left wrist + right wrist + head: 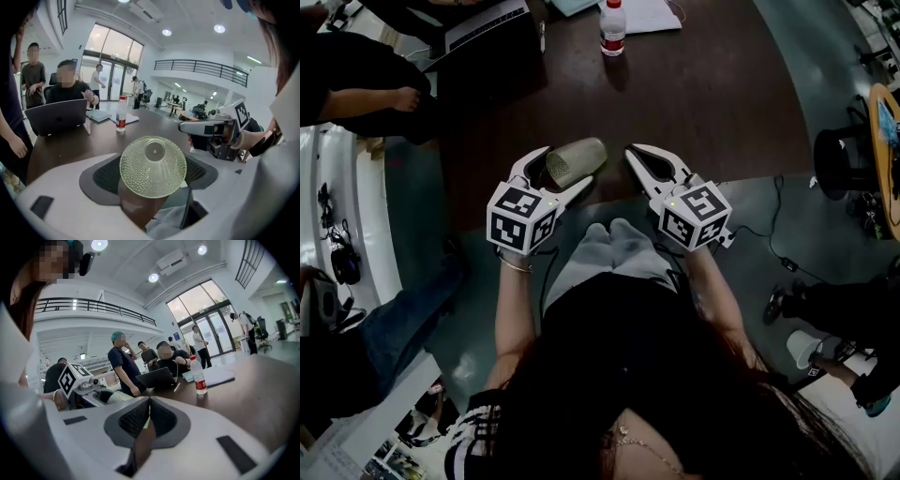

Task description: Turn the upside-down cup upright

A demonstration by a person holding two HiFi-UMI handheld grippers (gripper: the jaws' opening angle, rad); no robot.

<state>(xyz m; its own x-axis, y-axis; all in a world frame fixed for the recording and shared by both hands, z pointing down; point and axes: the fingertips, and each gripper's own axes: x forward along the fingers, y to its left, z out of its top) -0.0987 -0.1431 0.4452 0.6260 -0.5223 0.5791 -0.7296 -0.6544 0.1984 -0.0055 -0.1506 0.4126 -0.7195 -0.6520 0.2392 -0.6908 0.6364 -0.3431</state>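
Observation:
A pale green, bumpy glass cup (578, 161) is tipped on its side in the air over the near edge of the dark table (712, 94). My left gripper (572, 169) is shut on it, one pad on each side. In the left gripper view the cup (153, 165) fills the space between the jaws, one round end facing the camera. My right gripper (635, 153) hangs just right of the cup, jaws pressed together and empty. In the right gripper view its jaws (149, 401) meet in a thin line, and the cup (117, 398) shows at the left.
A plastic water bottle (613, 28) with a red label stands far back on the table beside papers (649, 13). A laptop (58, 117) sits at the far left with a seated person behind it. Other people stand around the table.

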